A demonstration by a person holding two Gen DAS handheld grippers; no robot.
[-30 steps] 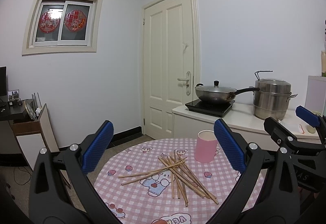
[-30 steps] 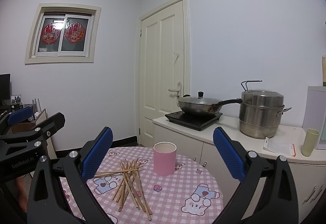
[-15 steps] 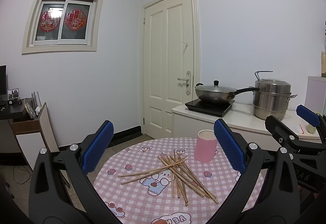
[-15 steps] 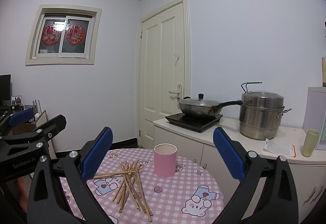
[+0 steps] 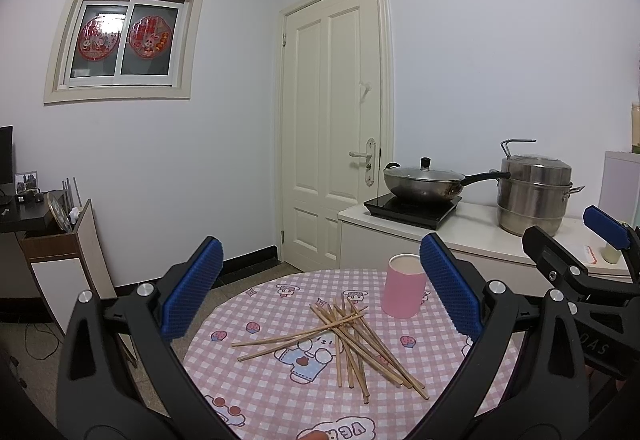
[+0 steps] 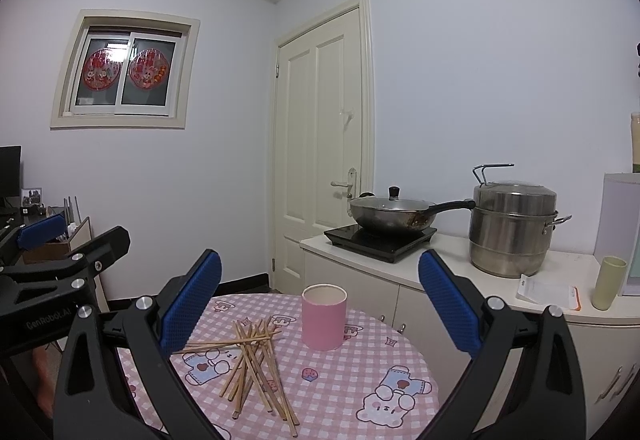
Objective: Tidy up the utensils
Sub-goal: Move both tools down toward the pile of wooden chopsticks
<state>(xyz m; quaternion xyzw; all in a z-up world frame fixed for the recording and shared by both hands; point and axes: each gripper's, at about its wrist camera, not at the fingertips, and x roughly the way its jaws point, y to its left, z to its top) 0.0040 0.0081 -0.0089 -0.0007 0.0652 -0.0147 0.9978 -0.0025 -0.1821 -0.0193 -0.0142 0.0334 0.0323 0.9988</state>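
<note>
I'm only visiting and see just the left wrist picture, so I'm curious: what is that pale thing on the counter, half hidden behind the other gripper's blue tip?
Observer: The right wrist view shows it whole. It is a pale green cup, upright on the counter.
Operator: And the white thing with some orange beside it?
Observer: A flat white card with an orange edge, lying left of that cup, in front of the steel pot.
Operator: Can you see my gripper from outside?
Observer: Yes. The left gripper shows side-on at the picture's left edge, lettered GenRobot.AI.
</note>
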